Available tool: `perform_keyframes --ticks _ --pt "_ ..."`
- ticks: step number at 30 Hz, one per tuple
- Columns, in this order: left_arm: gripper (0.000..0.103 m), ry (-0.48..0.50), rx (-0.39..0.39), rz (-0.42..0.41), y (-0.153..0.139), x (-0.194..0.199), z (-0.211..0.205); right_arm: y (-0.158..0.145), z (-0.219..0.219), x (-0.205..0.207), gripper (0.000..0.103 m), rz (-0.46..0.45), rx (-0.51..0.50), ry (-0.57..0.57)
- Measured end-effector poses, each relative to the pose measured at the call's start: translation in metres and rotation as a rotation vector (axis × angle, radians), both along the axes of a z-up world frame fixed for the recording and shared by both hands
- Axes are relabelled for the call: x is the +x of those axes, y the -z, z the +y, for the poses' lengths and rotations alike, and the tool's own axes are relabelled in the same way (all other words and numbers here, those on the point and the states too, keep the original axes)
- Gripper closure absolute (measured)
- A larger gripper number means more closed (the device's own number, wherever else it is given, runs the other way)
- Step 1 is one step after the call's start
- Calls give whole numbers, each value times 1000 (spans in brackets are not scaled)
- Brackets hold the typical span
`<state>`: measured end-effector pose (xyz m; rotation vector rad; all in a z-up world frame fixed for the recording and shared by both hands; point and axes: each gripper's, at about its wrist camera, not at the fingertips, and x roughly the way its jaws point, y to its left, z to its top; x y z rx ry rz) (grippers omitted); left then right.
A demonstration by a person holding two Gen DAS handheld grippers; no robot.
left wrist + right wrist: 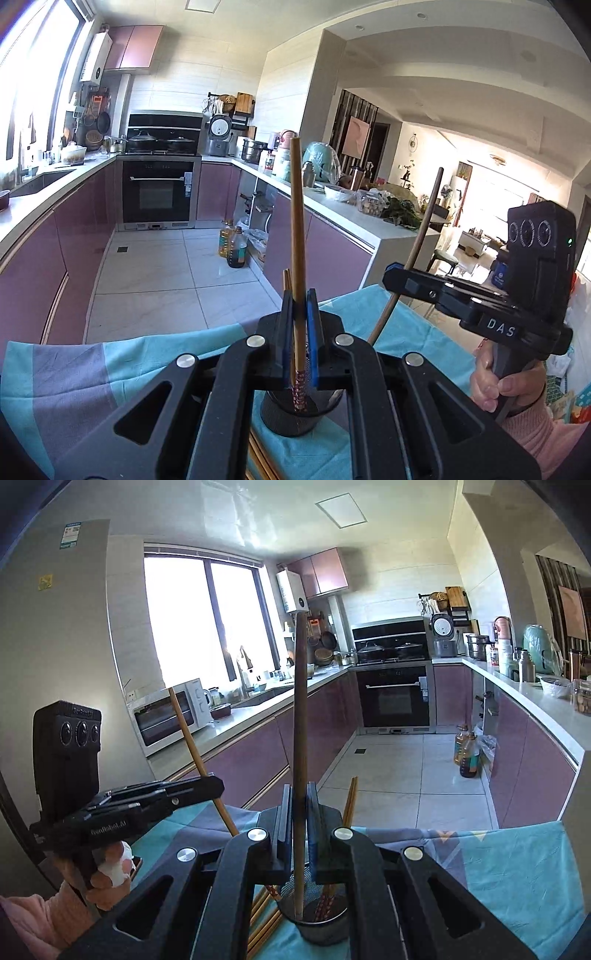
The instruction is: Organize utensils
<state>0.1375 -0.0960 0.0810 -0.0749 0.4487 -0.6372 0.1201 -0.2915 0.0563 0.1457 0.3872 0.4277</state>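
Observation:
My left gripper (298, 295) is shut on a light wooden chopstick (296, 221) that stands nearly upright, its red patterned tip over the black mesh cup (291, 417). Another chopstick (286, 280) leans in the cup behind it. To the right, my right gripper (391, 280) holds a dark brown chopstick (424, 229). In the right wrist view the right gripper (298, 790) is shut on that dark chopstick (300, 701), whose lower end reaches into the cup (321, 926). The left gripper (216, 784) is at the left with its light chopstick (186, 731).
Several loose chopsticks (264, 923) lie on the teal and grey tablecloth (517, 878) left of the cup. Beyond the table edge are the tiled kitchen floor, oil bottles (232, 247), purple cabinets, an oven and a microwave (170, 716).

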Motion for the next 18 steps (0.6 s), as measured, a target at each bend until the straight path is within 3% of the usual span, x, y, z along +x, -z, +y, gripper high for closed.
perform_keyframes --ticks 4,18 --pt "96 -17 39 18 12 9 -12 10 2 11 97 24 -15 22" --pt "95 45 168 132 62 27 -37 67 14 51 97 286 -74 -37"
